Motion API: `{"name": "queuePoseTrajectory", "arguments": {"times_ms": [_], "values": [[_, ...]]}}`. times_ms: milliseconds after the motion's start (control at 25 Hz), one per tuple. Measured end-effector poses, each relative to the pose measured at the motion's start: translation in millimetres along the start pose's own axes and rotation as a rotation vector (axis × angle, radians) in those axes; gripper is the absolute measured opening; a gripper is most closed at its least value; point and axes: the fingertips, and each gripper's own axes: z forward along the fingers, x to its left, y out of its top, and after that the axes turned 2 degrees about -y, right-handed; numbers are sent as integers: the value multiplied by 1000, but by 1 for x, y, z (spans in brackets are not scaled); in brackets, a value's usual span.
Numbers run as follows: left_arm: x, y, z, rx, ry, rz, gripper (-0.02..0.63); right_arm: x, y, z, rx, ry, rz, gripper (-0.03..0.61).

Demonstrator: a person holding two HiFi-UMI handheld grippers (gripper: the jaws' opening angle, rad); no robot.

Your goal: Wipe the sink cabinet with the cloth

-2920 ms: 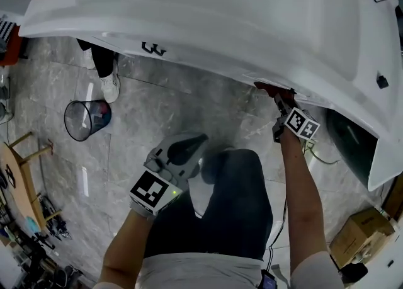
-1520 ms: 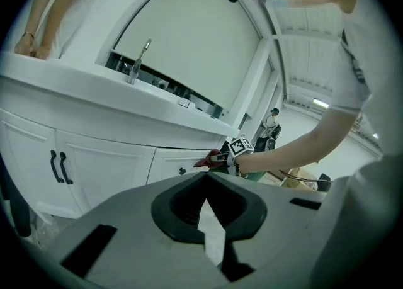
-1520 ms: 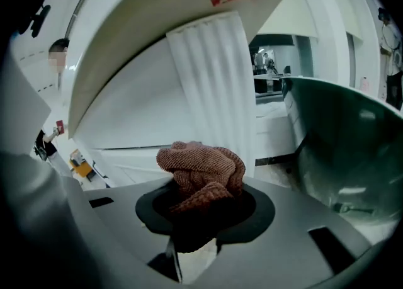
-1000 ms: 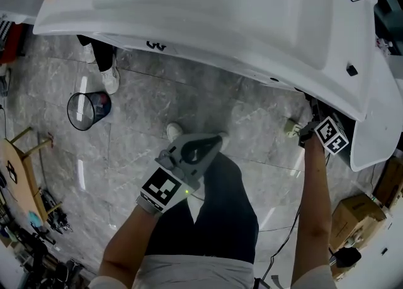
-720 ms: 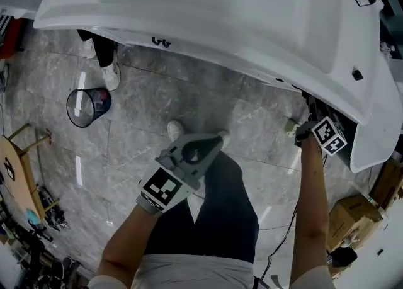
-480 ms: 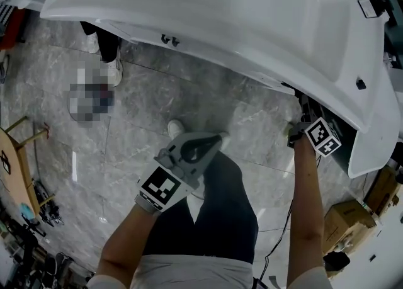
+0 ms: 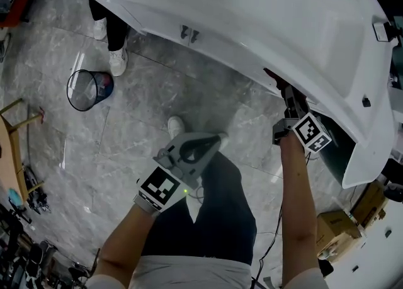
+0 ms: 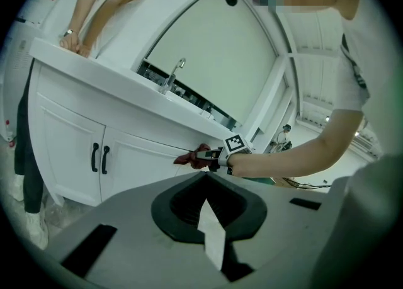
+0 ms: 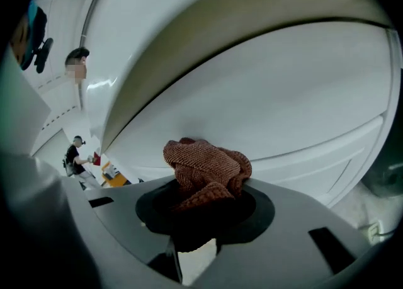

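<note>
The white sink cabinet (image 8: 63, 149) has two doors with black handles (image 8: 99, 158) under a white sink top (image 7: 252, 11). My right gripper (image 7: 286, 96) reaches under the top's front edge, shut on a bunched red-brown cloth (image 9: 204, 165). The cloth is pressed against the white cabinet front (image 9: 283, 92). The left gripper view shows the same cloth (image 8: 191, 157) on the panel right of the doors. My left gripper (image 7: 211, 140) hangs low over my leg, away from the cabinet, shut with nothing in it.
A wire wastebasket (image 7: 88, 89) stands on the grey stone floor. Another person's legs and shoes (image 7: 116, 61) are by the cabinet's left end. Cardboard boxes (image 7: 334, 231) sit at the lower right, with a cable on the floor nearby. A faucet (image 8: 173, 73) rises from the sink top.
My right gripper, with the cloth, went right along the cabinet front under the sink's right end, then came back left. The left gripper has stayed over my leg.
</note>
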Motion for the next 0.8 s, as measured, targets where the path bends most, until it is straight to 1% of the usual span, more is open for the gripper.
{"name": "queuePoseTrajectory", "arguments": {"times_ms": [80, 280, 360, 520, 640, 800], "values": [[4, -1, -6, -2, 7, -5, 11, 8, -2, 4, -8, 10, 23, 133], [18, -4, -20, -10, 30, -20, 11, 31, -6, 16, 6, 41, 27, 133], [23, -3, -23, -21, 39, -38, 11, 32, -6, 18, 5, 38, 32, 133], [22, -1, -26, -24, 51, -34, 11, 29, -13, 12, 16, 26, 71, 134], [22, 0, -23, -27, 67, -32, 11, 30, -24, 6, 48, 49, 100, 135], [19, -5, -9, -51, 125, -50, 11, 26, -45, 5, 99, 86, 99, 135]]}}
